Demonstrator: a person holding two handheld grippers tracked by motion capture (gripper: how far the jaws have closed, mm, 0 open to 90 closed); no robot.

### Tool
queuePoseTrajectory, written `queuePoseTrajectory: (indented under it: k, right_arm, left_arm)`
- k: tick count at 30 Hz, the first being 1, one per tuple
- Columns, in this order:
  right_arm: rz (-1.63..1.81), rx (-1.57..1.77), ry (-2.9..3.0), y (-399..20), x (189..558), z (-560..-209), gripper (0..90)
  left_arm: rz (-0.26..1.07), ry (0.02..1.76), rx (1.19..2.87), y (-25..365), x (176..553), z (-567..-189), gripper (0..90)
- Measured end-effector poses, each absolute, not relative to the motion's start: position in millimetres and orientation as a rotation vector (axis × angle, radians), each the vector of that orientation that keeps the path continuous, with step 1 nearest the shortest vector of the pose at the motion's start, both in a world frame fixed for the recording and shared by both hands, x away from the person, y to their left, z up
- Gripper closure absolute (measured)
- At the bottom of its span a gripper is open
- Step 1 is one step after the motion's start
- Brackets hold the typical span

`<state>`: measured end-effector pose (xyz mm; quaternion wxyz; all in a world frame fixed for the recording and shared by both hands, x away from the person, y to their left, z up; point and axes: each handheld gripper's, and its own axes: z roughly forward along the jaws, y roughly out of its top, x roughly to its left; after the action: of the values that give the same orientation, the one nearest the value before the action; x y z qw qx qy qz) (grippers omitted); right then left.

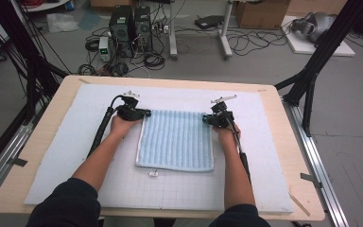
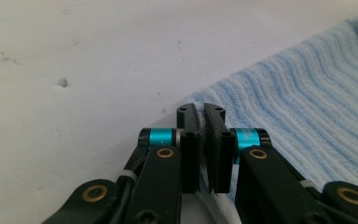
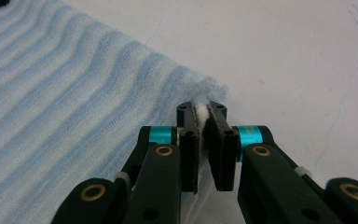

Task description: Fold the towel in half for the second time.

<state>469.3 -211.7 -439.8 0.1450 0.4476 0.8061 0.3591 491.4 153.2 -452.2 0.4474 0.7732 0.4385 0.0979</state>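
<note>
High view: both tools, left (image 1: pixel 144 113) and right (image 1: pixel 206 118), pinch the blue towel's (image 1: pixel 177 139) far corners; its tag (image 1: pixel 153 174) unreadable.

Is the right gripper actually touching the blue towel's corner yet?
Touching. In the right gripper view, the right gripper has its jaws closed on the corner of the blue towel, with white fabric pinched between them.
</note>
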Motion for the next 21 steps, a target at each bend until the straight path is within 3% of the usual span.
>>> queuePoseTrajectory:
  k: [5, 21]
  right_arm:
    - [1.121, 1.27, 2.213, -216, 467, -429, 84.2]
    - [1.284, 1.181, 2.183, -225, 442, -404, 84.0]
  left_arm:
    - [0.285, 1.031, 1.823, 158, 490, -439, 85.0]
    - [0.309, 0.893, 1.744, 171, 459, -418, 84.5]
